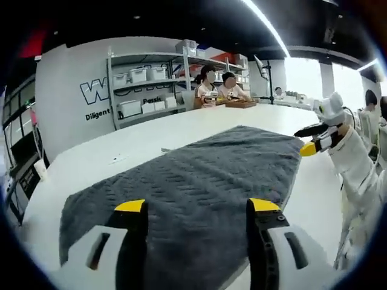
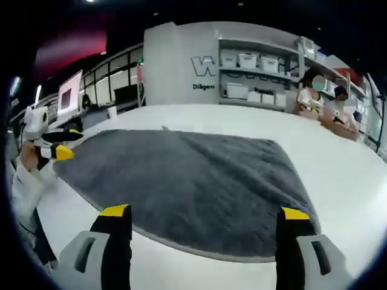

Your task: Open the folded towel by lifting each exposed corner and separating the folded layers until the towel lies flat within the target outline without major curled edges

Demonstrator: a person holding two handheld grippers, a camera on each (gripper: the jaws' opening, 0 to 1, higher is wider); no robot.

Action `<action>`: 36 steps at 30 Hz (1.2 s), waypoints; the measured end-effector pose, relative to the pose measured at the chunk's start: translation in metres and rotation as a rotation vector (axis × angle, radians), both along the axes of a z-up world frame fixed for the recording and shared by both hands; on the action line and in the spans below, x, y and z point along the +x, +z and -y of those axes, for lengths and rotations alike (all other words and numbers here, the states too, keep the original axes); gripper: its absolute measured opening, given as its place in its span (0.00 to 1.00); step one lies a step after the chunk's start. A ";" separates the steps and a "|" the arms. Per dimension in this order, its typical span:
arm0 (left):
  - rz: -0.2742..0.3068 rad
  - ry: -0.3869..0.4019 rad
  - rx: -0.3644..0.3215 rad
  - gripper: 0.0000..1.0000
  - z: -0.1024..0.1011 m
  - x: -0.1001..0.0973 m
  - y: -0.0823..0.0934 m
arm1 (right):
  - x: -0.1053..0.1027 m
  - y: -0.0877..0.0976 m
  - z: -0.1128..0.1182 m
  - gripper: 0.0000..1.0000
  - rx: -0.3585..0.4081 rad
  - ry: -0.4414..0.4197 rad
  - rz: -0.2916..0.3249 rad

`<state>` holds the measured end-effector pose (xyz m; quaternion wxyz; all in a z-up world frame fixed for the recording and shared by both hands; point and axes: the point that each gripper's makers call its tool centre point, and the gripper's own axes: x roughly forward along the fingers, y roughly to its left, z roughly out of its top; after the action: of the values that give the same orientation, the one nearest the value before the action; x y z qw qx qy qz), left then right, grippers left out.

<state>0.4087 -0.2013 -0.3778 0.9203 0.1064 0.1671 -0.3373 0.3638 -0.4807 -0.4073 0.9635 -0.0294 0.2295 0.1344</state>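
Grey ribbed cloth towel [image 1: 199,181] lies spread on the white table [image 1: 151,136]; soft, limp, light, best pinched at a corner. Left gripper [image 1: 198,208] and right gripper [image 2: 205,212] gape wide, empty.

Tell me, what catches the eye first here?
A big grey towel spread across a white table, almost flat. Yellow-tipped jaws of the right gripper stand wide apart before its near edge. The left gripper hovers open at the towel's left end.

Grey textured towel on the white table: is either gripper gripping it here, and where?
Nothing is held. The left gripper and right gripper are open above the grey textured towel.
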 end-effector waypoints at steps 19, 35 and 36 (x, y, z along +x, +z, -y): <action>-0.042 0.207 0.021 0.33 -0.028 -0.013 -0.047 | 0.004 -0.001 -0.138 0.18 0.085 0.278 0.087; -0.057 0.217 0.029 0.15 -0.029 -0.018 -0.058 | -0.006 -0.032 -0.157 0.00 -0.027 0.381 -0.002; -0.057 0.216 0.024 0.14 -0.029 -0.018 -0.058 | -0.006 -0.032 -0.157 0.00 -0.026 0.383 -0.002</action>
<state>0.3906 -0.1726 -0.4359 0.9449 0.0892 0.2076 -0.2367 0.3575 -0.3235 -0.4396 0.9196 -0.0847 0.2226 0.3124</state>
